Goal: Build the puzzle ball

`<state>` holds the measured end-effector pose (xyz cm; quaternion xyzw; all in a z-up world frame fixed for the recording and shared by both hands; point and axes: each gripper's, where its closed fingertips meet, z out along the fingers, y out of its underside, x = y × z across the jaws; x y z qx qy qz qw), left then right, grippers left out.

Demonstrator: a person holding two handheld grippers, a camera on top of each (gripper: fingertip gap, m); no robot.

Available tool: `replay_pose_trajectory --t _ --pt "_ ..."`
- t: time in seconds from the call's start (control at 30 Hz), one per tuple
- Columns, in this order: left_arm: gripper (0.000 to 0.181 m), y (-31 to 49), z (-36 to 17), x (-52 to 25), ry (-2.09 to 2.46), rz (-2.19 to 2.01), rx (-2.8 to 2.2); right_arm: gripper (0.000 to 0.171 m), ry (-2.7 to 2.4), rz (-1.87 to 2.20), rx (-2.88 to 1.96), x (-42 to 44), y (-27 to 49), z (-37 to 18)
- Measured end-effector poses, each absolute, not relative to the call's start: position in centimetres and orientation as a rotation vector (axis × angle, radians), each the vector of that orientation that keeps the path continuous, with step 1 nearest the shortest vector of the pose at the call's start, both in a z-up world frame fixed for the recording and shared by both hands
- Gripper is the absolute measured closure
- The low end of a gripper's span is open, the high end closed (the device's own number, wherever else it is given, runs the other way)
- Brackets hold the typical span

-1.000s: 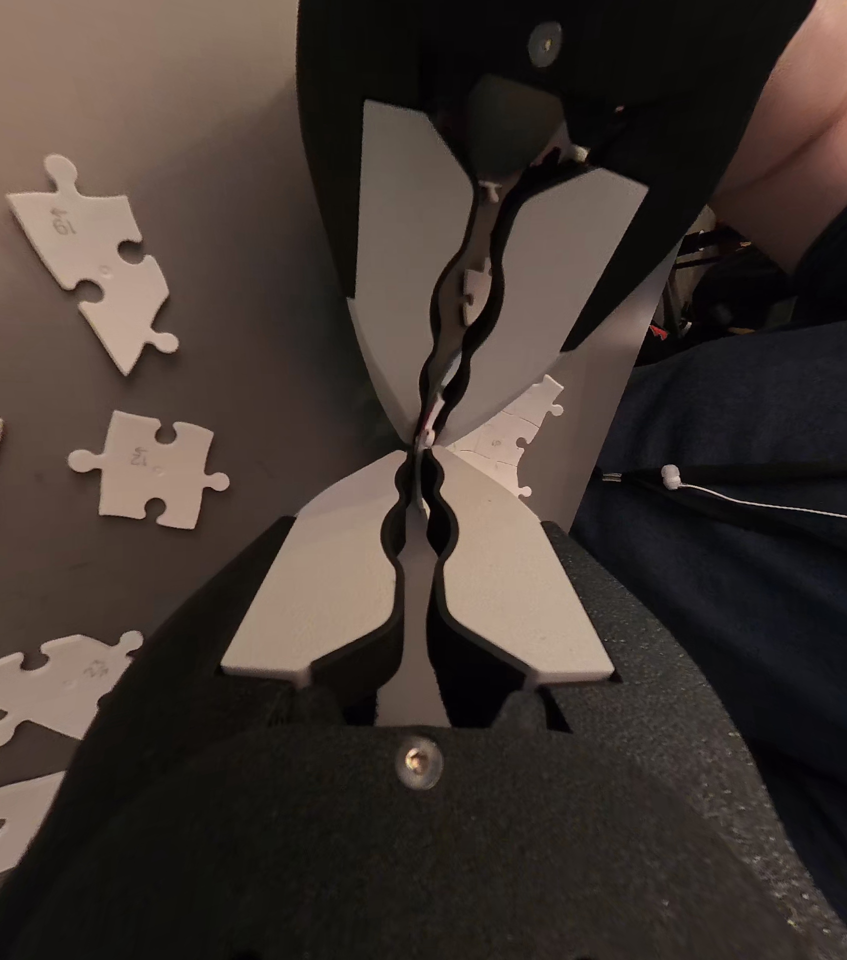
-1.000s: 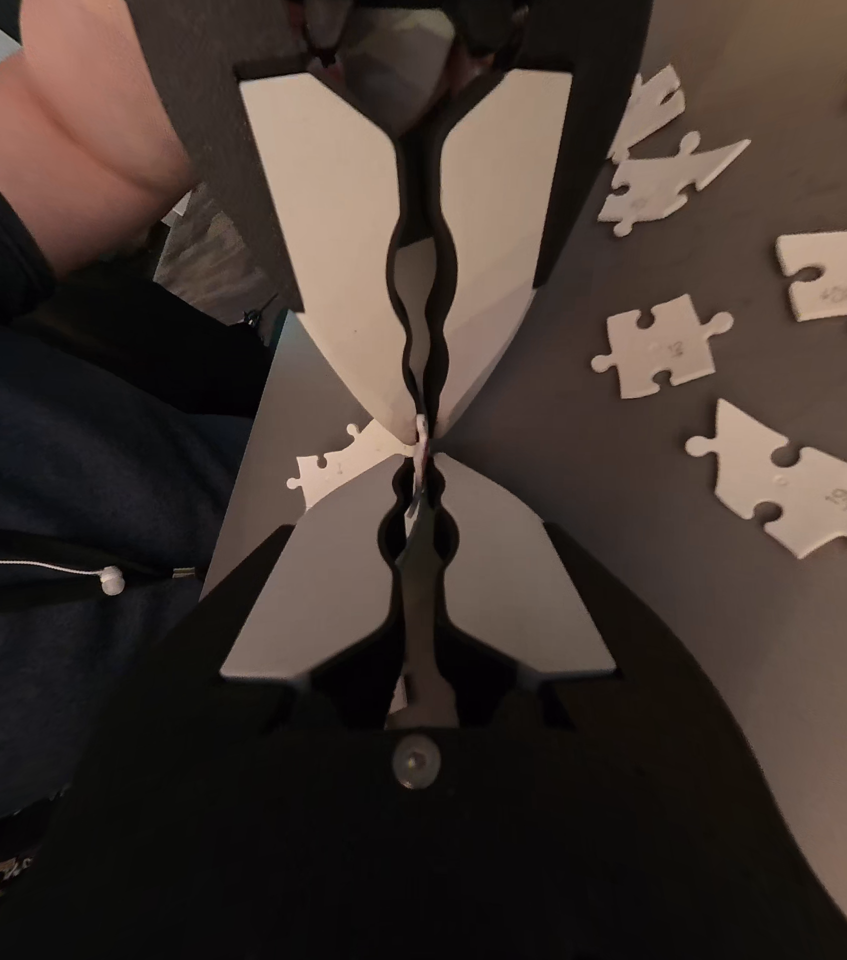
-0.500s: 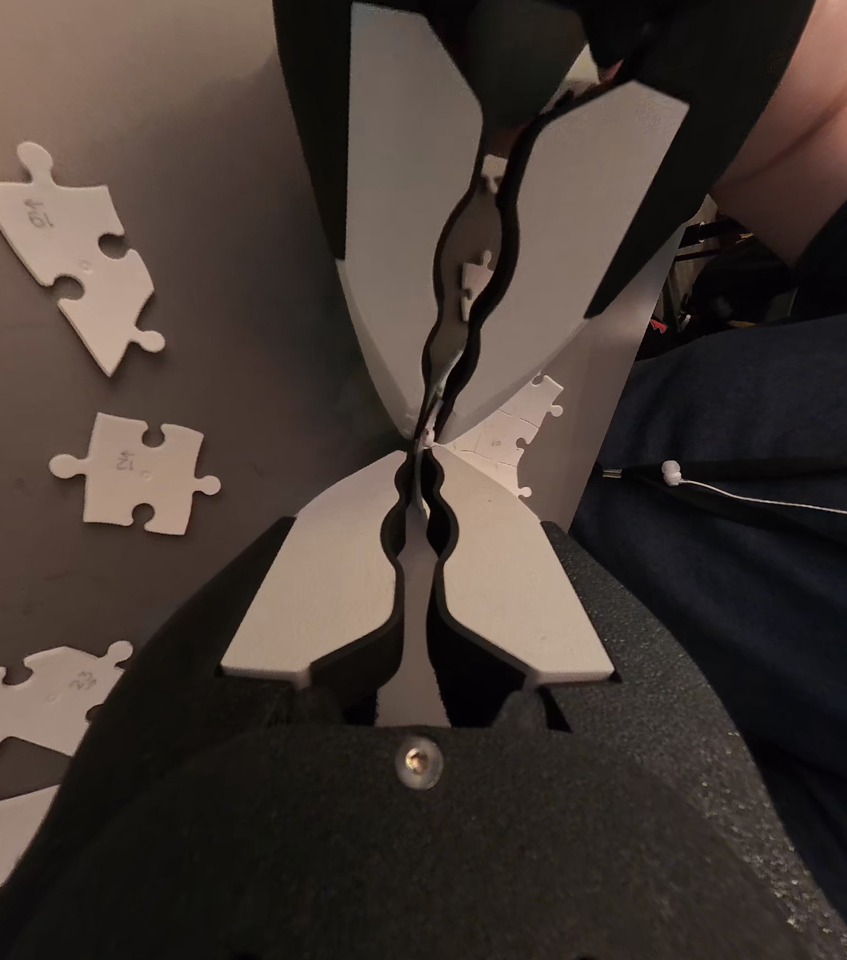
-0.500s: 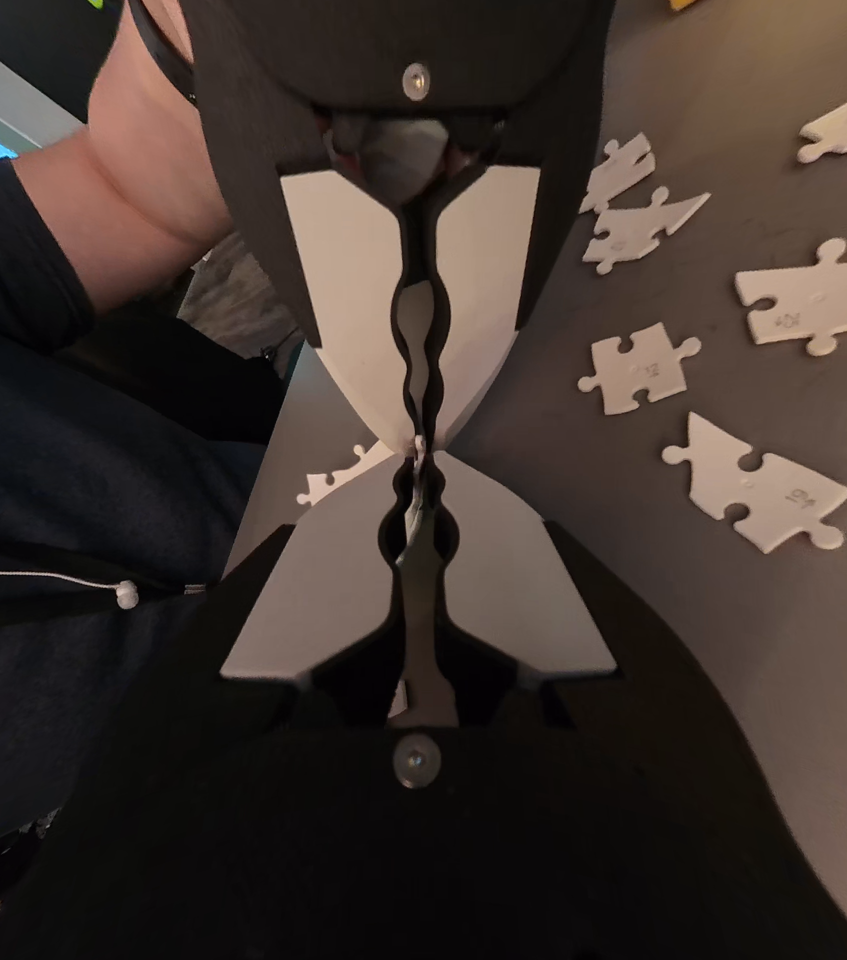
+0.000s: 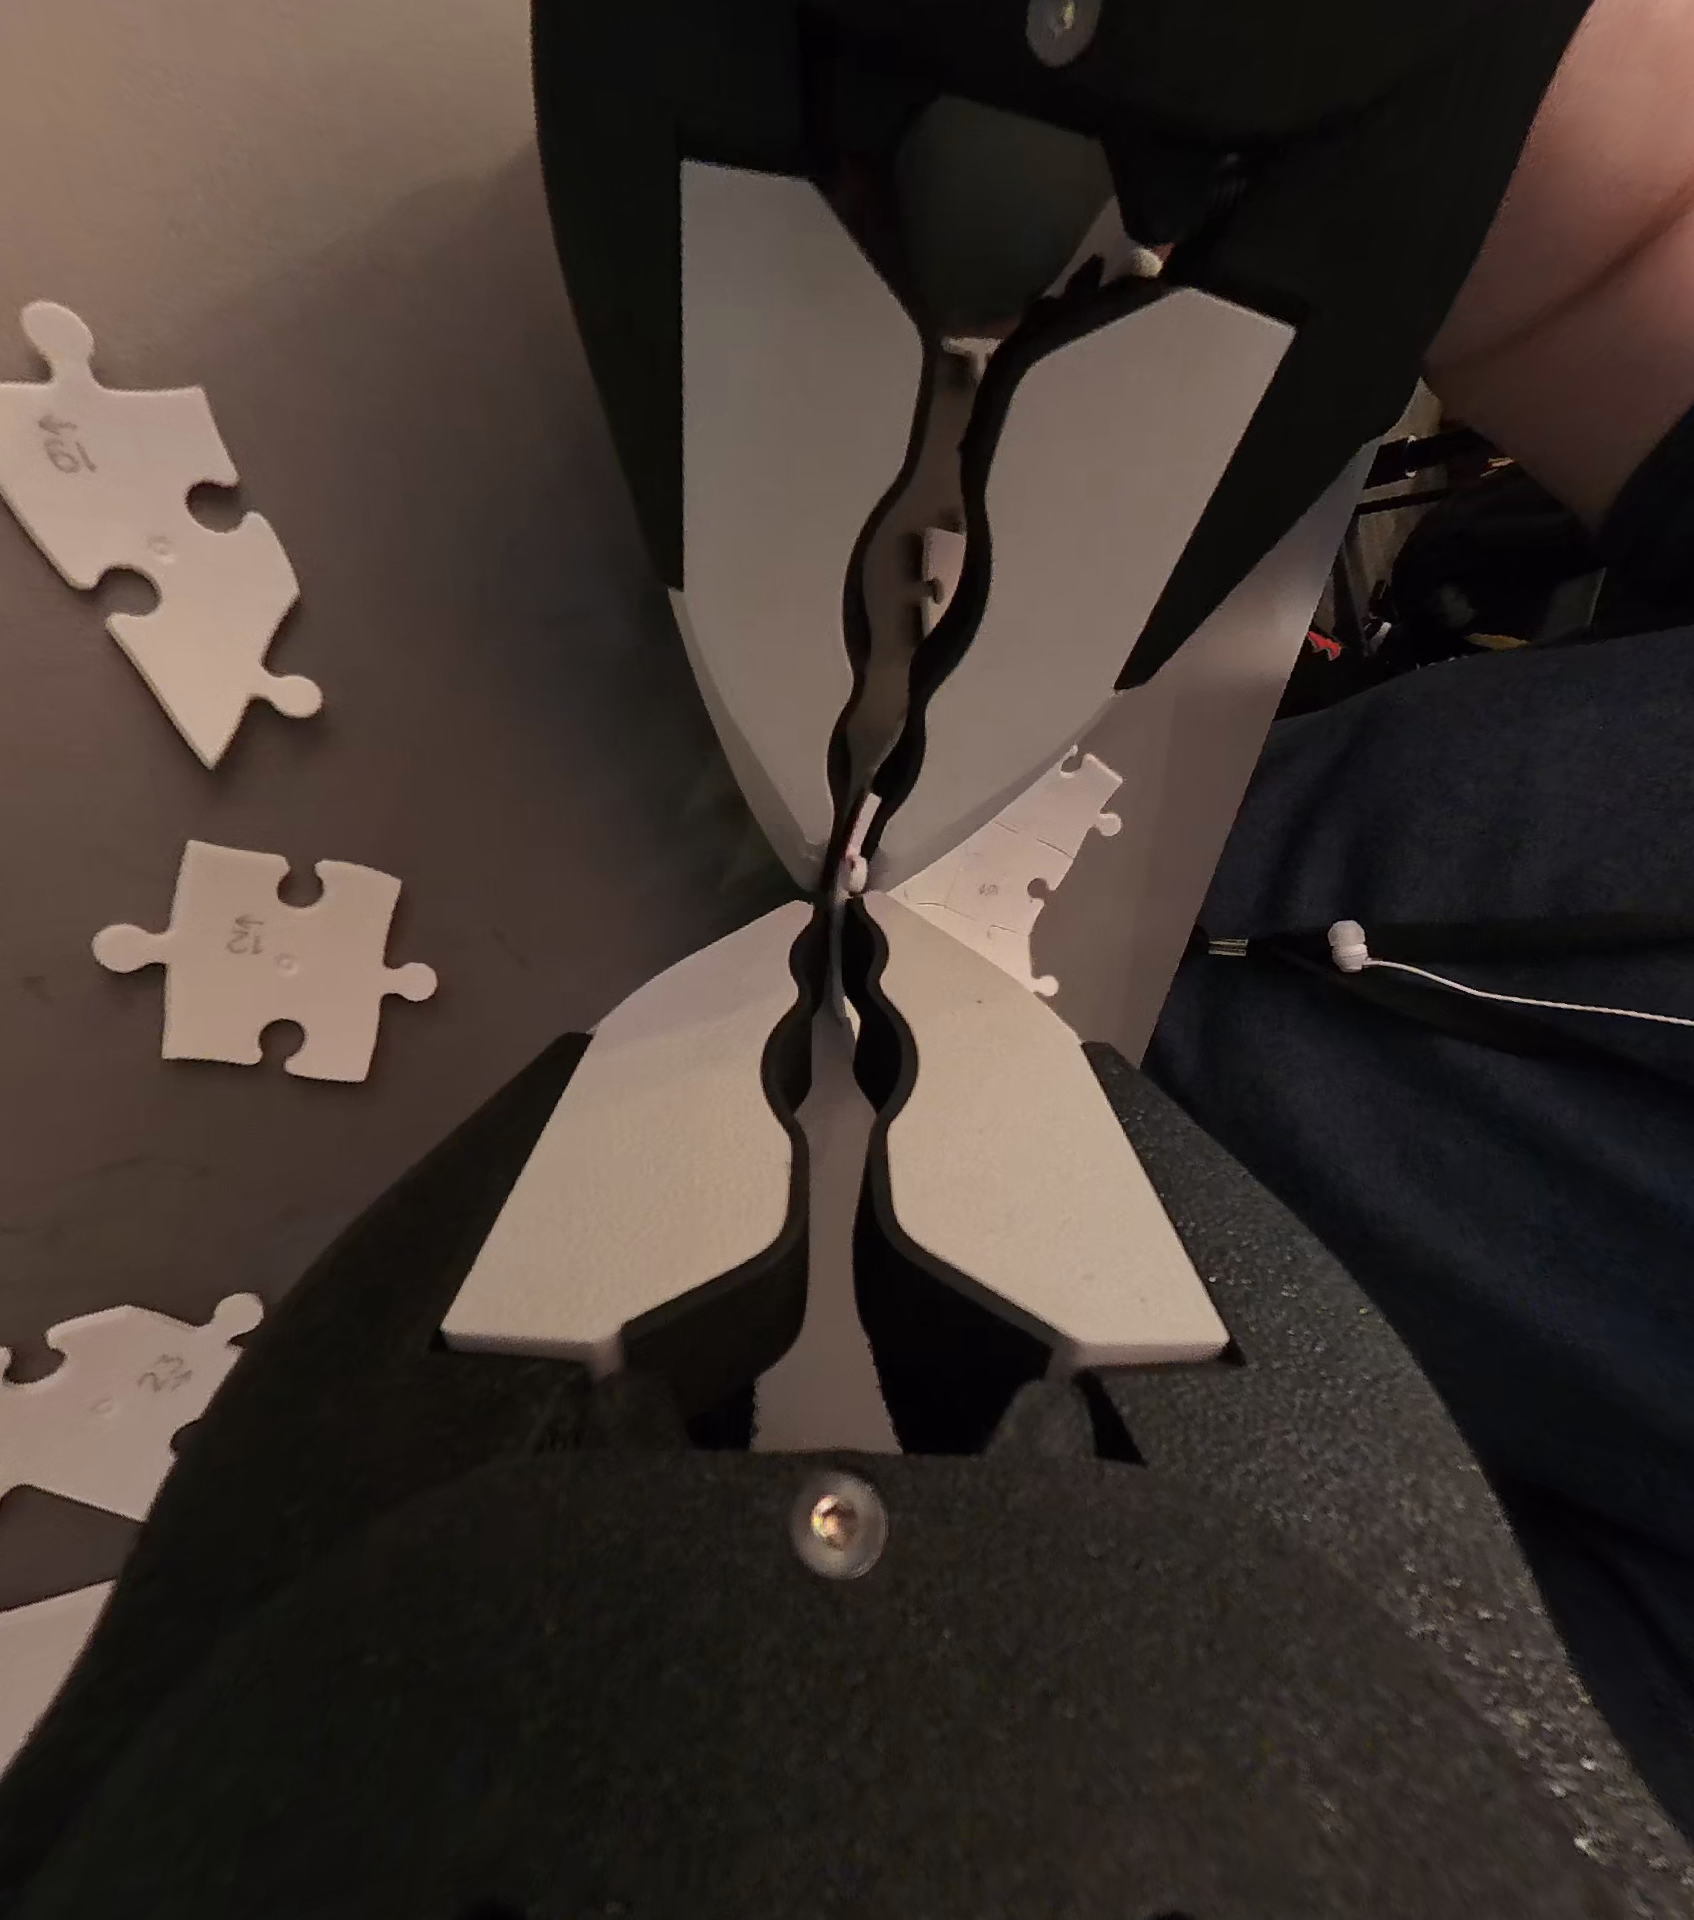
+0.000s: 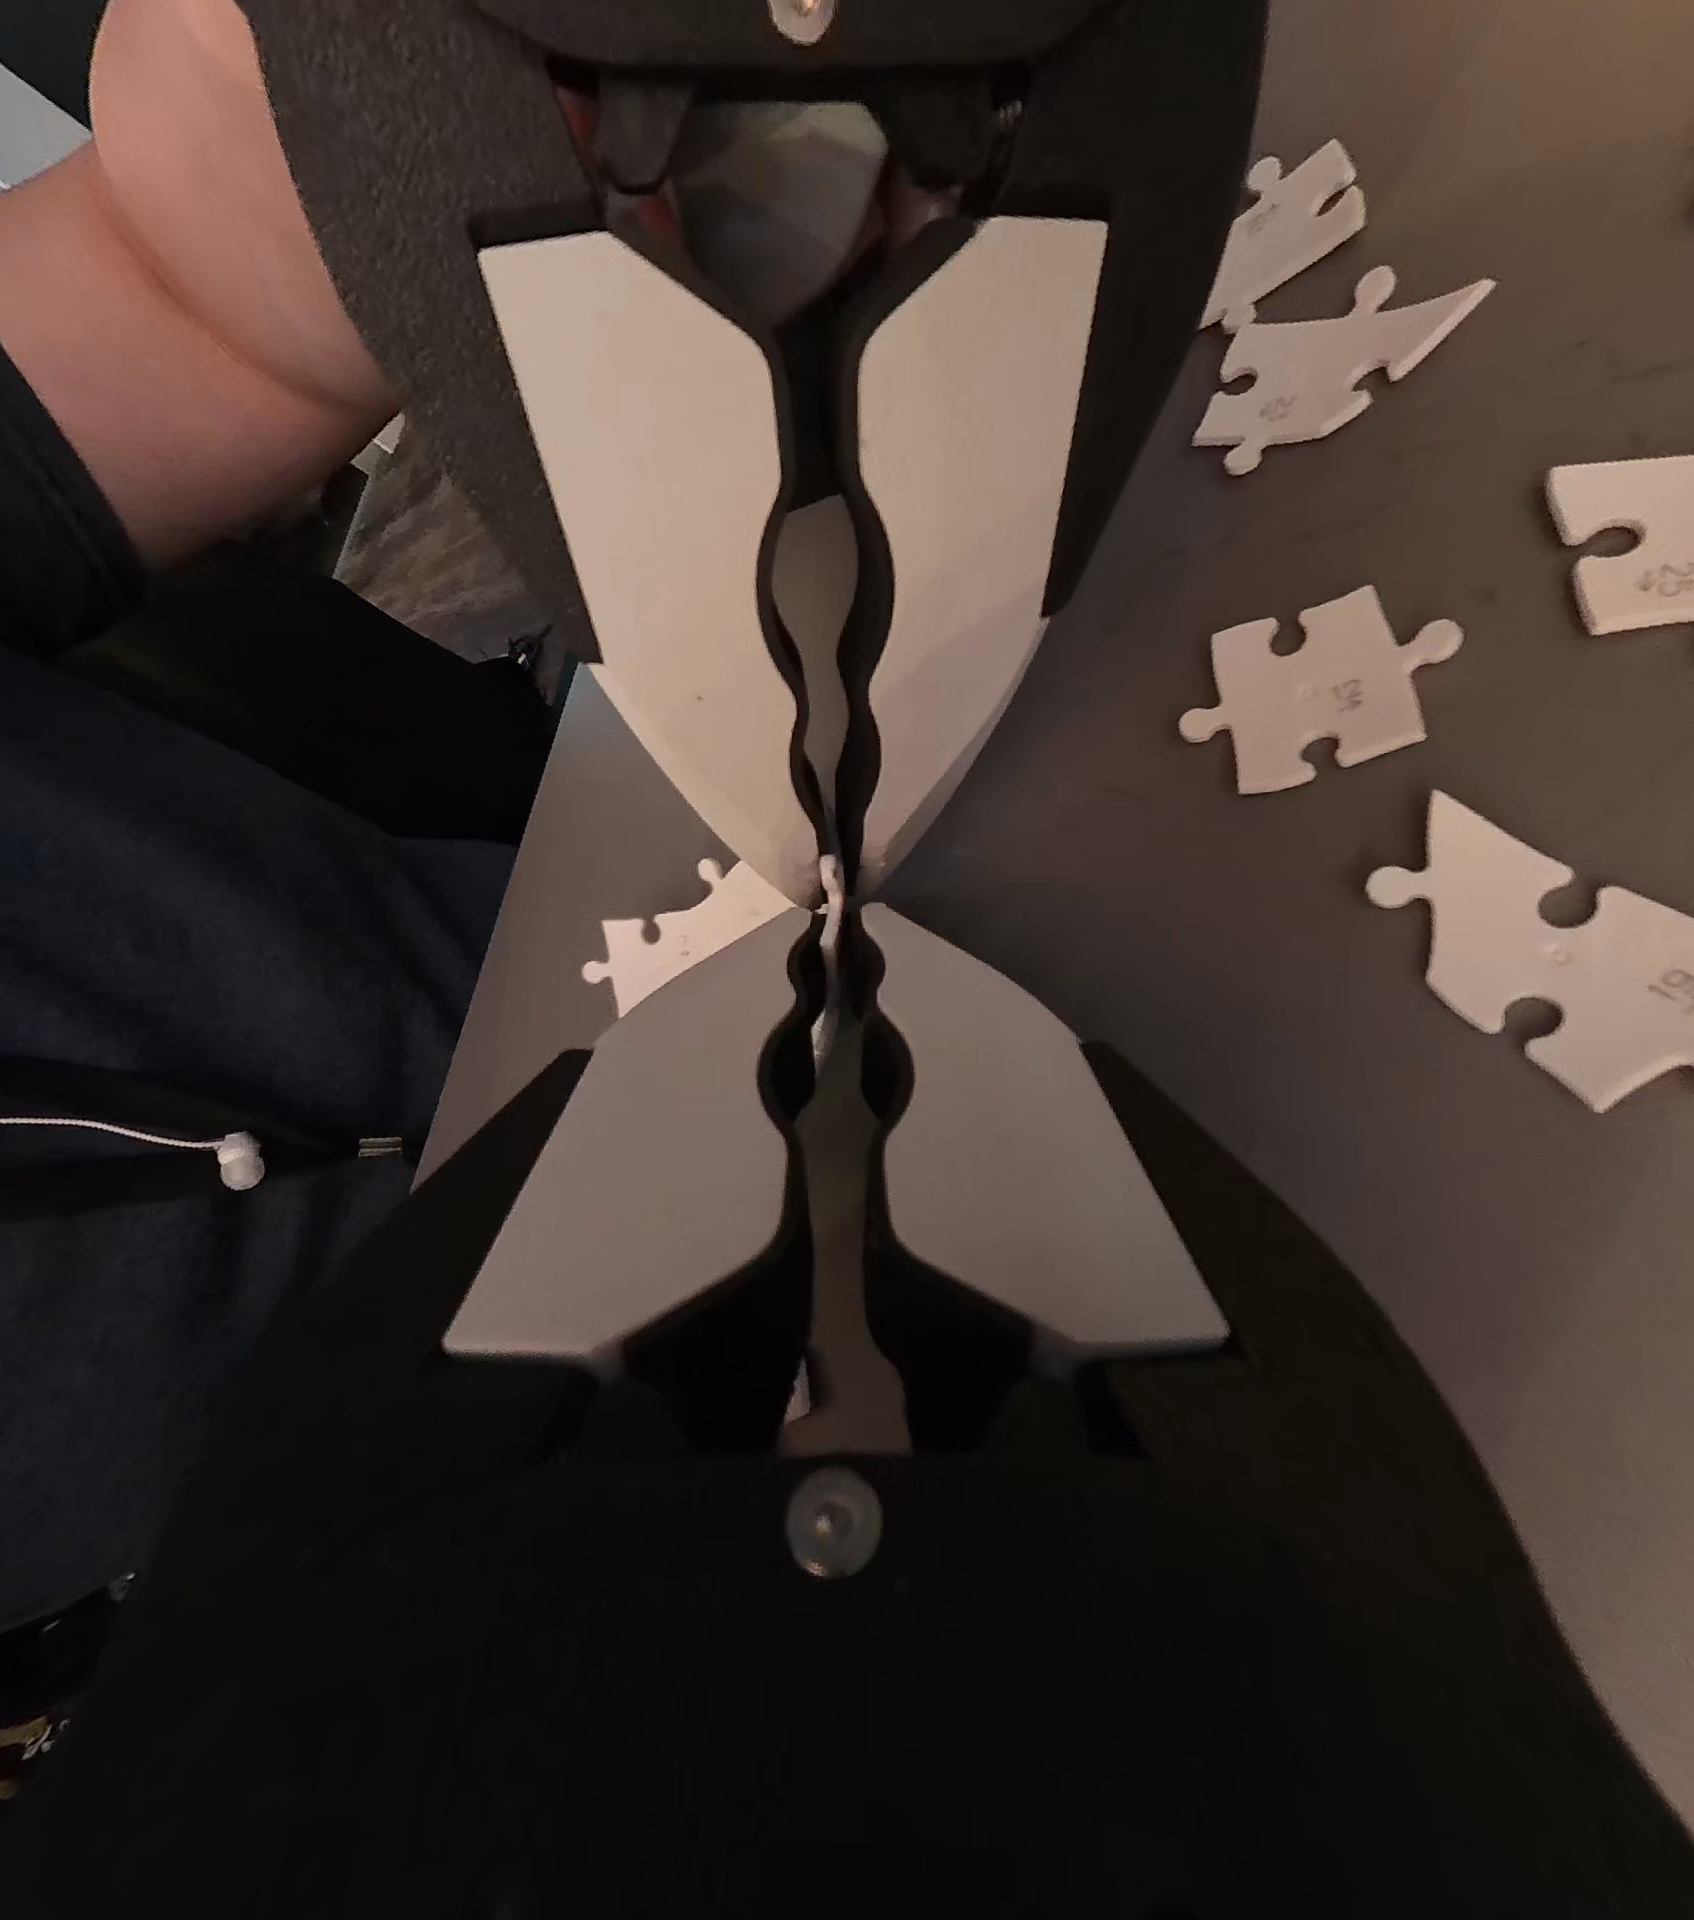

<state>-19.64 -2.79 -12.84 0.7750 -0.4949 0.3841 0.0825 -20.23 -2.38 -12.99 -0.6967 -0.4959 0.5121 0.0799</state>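
Loose white jigsaw-shaped puzzle pieces (image 5: 245, 971) are scattered flat on the grey tabletop (image 5: 407, 260). The left gripper (image 5: 835, 914) is pressed together on a thin white puzzle piece (image 5: 848, 868), met tip to tip by the right gripper (image 6: 838, 914), likewise pinched on it. A joined white cluster of pieces (image 5: 1019, 883) is seen just beyond, at the table edge beside a dark sleeve (image 5: 1549, 935).

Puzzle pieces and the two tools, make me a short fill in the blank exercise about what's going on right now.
1. The two tools meet tip to tip, the left tool and right tool each shut on a thin white ____.
2. The loose puzzle pieces lie flat on a ____ table.
3. Every loose piece is ____ in colour.

Missing words: puzzle piece; grey; white
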Motion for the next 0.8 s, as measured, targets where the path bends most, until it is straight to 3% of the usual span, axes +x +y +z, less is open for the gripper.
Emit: replay_pose_trajectory --t 0.37,0.43,0.47,0.8 --pt "0.179 -2.9 -12.9 -19.6 -1.491 1.129 2.314 0.167 -1.485 1.546 -2.081 -20.2 -2.6 -13.1" --pt "0.179 -2.9 -12.8 -19.7 -1.480 1.138 2.319 0.150 -1.457 1.584 -2.128 -19.9 -2.4 -13.1" --pt "0.179 -2.9 -12.9 -19.7 -1.487 1.130 2.322 0.149 -1.456 1.584 -2.132 -19.6 -2.3 -13.2" --pt "0.179 -3.0 -13.1 -19.8 -1.495 1.088 2.321 0.161 -1.504 1.593 -2.306 -18.9 -3.7 -14.3"
